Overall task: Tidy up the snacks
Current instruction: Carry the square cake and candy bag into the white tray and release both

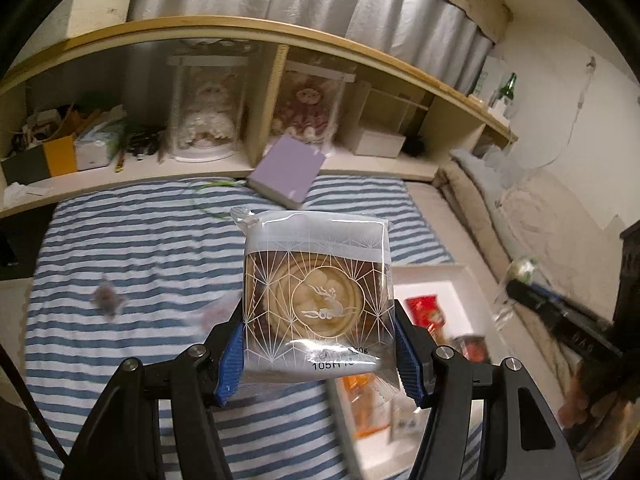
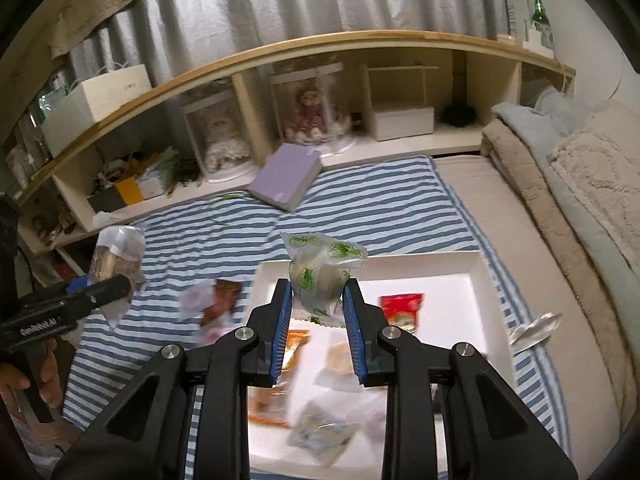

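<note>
My left gripper (image 1: 319,354) is shut on a clear packet with a round pastry (image 1: 318,300), held upright above the striped cloth. The same packet (image 2: 114,260) shows at the left of the right wrist view. My right gripper (image 2: 317,316) is shut on a clear wrapper with green print (image 2: 320,270), held over the white tray (image 2: 472,280). The tray (image 1: 448,276) holds a red packet (image 2: 402,308), an orange packet (image 2: 298,344) and several other wrapped snacks. Two loose snacks (image 2: 214,302) lie on the cloth left of the tray.
A purple box (image 1: 286,172) leans at the shelf's foot. The wooden shelf (image 2: 280,52) holds doll cases and boxes. Folded blankets (image 2: 580,184) lie at the right. A small wrapped item (image 1: 107,298) lies on the striped cloth (image 1: 140,240). A clear wrapper (image 2: 534,330) sits right of the tray.
</note>
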`<action>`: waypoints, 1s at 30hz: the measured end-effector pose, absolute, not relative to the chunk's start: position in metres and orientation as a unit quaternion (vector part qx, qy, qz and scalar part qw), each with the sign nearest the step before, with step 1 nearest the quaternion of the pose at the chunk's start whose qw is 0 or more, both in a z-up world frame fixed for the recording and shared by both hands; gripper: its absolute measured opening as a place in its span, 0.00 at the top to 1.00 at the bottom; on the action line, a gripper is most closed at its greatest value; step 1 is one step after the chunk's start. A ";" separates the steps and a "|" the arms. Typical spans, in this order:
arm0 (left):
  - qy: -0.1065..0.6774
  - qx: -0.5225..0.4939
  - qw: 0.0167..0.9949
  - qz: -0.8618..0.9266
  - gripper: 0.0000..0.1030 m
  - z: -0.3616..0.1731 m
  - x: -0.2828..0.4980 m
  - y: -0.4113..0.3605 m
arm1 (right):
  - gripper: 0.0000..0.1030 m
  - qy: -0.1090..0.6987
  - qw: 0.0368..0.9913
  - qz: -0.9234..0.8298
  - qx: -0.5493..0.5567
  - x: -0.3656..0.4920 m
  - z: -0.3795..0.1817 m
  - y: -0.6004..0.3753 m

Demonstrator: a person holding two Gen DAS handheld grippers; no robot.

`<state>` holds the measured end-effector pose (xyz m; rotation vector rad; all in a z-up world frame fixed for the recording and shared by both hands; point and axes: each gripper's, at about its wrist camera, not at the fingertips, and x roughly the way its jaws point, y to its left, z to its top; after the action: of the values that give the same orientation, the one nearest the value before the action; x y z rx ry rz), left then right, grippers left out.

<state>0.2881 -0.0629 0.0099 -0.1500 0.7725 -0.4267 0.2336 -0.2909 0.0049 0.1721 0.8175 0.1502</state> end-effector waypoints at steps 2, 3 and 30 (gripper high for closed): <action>0.373 -0.075 0.900 -0.211 0.40 0.004 0.300 -0.083 | 0.74 0.399 0.911 0.067 0.085 0.239 0.000 -0.303; 0.373 -0.073 0.900 -0.213 0.40 0.001 0.305 -0.093 | 0.74 0.399 0.911 0.063 0.087 0.242 -0.002 -0.309; 0.515 -0.113 0.822 -0.217 0.40 -0.161 0.460 -0.283 | 0.74 0.489 0.858 -0.005 0.156 0.284 -0.105 -0.419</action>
<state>0.4603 -0.2829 -0.1613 -0.2413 1.0958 -0.4609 0.2837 -0.4192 -0.1048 0.3279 1.0265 -0.0095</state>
